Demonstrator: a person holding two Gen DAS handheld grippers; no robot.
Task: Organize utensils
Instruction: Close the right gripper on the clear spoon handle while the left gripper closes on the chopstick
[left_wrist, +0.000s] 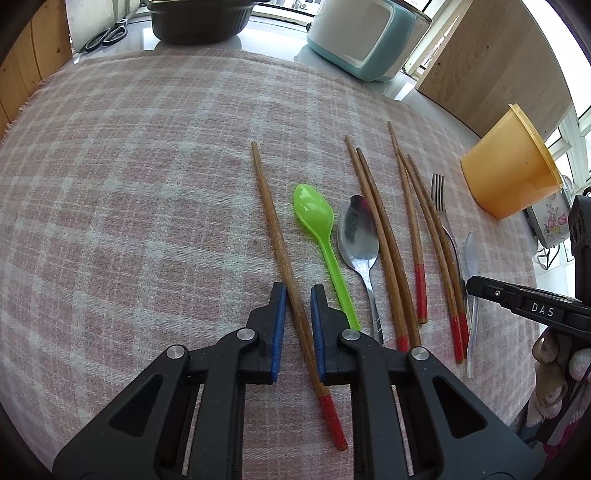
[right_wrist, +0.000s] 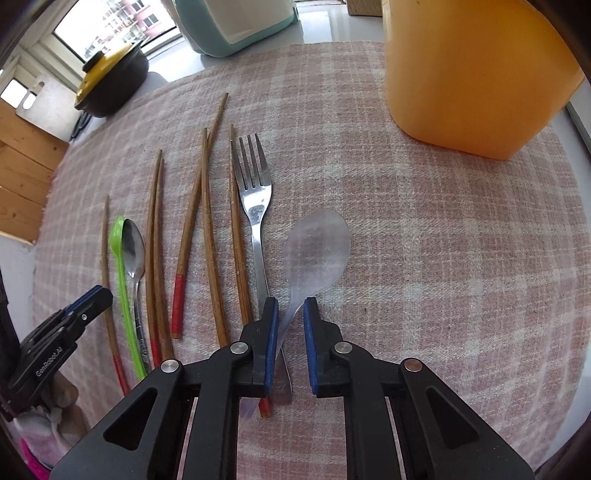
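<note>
On a pink plaid cloth (left_wrist: 147, 184) covering the table, my left tool (left_wrist: 297, 295) straddles a wooden chopstick (left_wrist: 280, 251), jaws spread, while my right tool (right_wrist: 287, 308) brackets the clear plastic spoon (right_wrist: 317, 251), unclamped.

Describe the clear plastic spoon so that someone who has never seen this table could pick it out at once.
Start at the tall orange plastic container on the pink checked tablecloth. The row of utensils lies beside it, and the clear plastic spoon is the nearest piece, next to the metal fork. It alone is see-through, its handle between the right gripper fingers.
</note>
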